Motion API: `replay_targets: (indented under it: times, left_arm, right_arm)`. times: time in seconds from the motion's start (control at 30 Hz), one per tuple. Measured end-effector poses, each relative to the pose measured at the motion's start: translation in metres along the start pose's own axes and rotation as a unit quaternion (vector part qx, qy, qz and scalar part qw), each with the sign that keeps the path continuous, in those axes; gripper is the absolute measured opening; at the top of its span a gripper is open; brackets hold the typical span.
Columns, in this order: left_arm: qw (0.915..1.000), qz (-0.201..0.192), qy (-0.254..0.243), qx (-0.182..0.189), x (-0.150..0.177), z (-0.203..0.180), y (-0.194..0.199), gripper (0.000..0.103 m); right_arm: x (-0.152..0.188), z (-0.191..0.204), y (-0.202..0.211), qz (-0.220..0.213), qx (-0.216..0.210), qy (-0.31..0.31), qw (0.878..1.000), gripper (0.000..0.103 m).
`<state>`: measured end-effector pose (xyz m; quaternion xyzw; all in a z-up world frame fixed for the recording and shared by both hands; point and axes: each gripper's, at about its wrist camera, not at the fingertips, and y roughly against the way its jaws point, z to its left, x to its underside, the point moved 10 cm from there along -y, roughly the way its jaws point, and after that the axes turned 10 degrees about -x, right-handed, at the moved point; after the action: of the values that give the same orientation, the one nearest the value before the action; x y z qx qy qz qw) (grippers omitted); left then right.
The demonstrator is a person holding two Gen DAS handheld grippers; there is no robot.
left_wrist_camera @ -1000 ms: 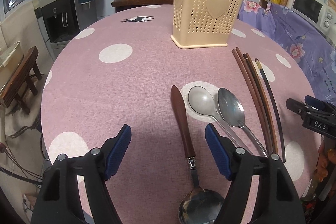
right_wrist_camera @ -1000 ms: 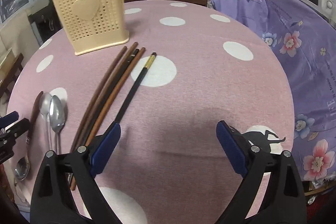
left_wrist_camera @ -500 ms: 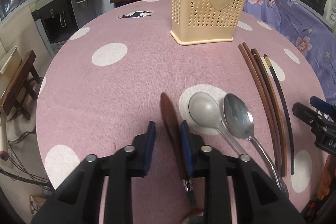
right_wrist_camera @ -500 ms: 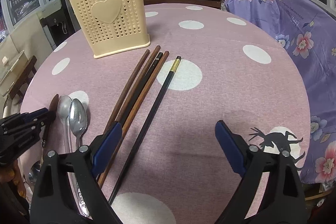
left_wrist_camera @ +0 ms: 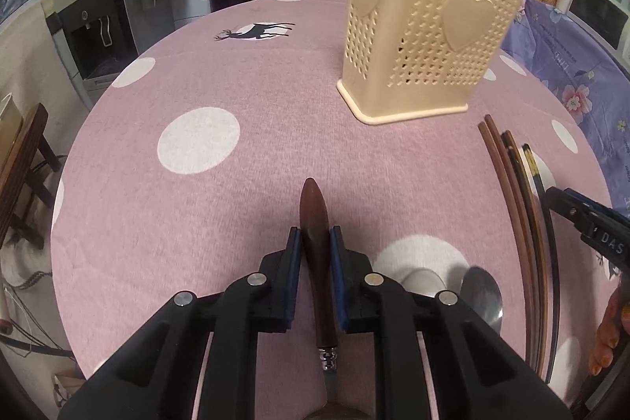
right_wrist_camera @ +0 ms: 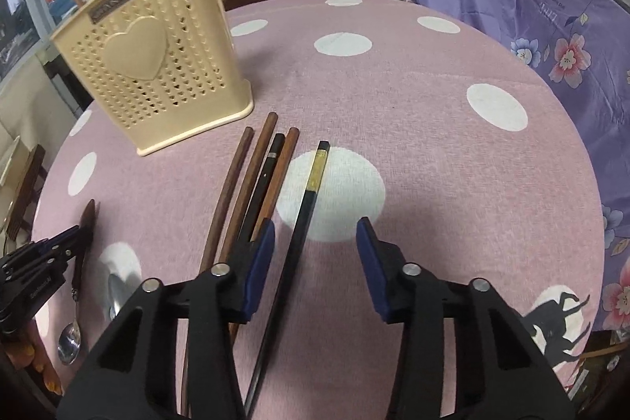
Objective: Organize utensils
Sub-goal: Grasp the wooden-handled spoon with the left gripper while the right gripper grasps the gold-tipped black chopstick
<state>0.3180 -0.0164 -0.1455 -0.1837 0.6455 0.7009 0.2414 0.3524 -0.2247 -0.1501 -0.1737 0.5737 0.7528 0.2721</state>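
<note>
Wooden-handled spoon (left_wrist_camera: 315, 254) on pink dotted worktop (left_wrist_camera: 236, 203), near side, clamped at the handle by left gripper (left_wrist_camera: 315, 243), jaws nearly shut. Right gripper (right_wrist_camera: 315, 254) jaws closing, half open, around black chopstick (right_wrist_camera: 303, 219), pads not touching. Brown chopsticks (right_wrist_camera: 252, 191) just left. Cream holder (right_wrist_camera: 157, 65) far left, upright.

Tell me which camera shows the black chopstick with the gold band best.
The right wrist view: the black chopstick lies nearly whole between the closing right gripper jaws. The left wrist view shows it only as a thin sliver at the right edge.
</note>
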Motion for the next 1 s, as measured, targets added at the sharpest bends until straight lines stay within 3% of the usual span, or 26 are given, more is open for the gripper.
replay_targets:
  times: [0.5, 0.57, 0.83, 1.0]
  left_arm:
    - [0.9999, 0.009, 0.004, 0.001, -0.015, 0.002, -0.009, 0.017]
    - [1.0, 0.005, 0.0, -0.001, -0.016, 0.0, -0.01, 0.017]
    - [1.0, 0.0, 0.007, 0.003, -0.021, 0.002, -0.012, 0.016]
    - [0.9992, -0.033, 0.02, 0.005, -0.035, 0.009, 0.007, 0.016]
  right_arm:
    - [-0.025, 0.0, -0.026, -0.003, 0.047, 0.023, 0.999, 0.015]
    - [-0.027, 0.0, -0.027, -0.003, 0.046, 0.025, 0.999, 0.011]
    - [-0.031, -0.003, -0.028, -0.009, 0.014, 0.005, 1.0, 0.008]
    - [-0.04, -0.002, -0.007, -0.039, -0.019, -0.005, 0.999, 0.008]
